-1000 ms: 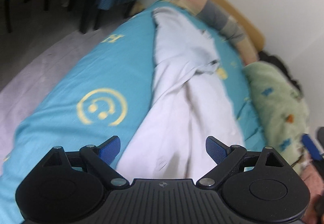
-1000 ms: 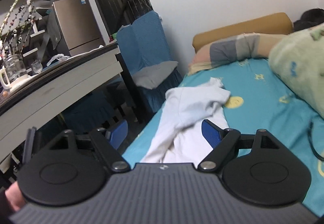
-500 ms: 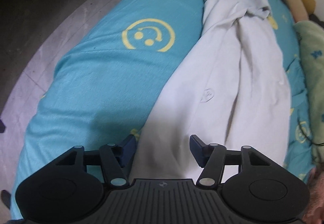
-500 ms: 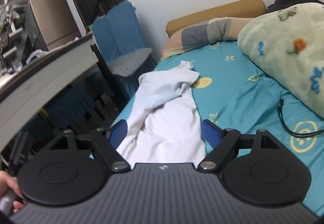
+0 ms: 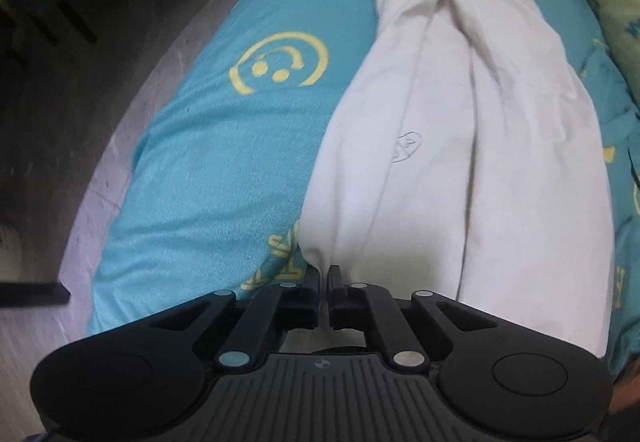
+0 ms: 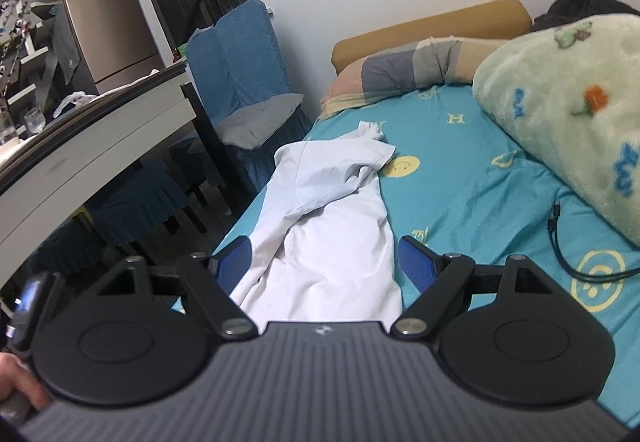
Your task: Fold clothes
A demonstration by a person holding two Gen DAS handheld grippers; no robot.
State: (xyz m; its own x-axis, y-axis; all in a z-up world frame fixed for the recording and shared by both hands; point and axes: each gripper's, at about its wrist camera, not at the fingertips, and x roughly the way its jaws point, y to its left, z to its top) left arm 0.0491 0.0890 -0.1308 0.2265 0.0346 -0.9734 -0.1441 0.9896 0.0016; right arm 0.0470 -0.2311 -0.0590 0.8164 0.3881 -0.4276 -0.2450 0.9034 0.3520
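The left gripper [image 5: 324, 274] is clamped on the near hem corner of the white shirt [image 5: 460, 146], by the bed [image 5: 208, 170]'s left edge; keep that pinch firm. The right gripper [image 6: 324, 262] hovers with fingers apart over the hem; it should likely seize the opposite corner before lifting.

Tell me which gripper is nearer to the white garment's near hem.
Left. The left gripper is shut on the near corner of the white garment. The right gripper is open, short of the hem, not touching it.
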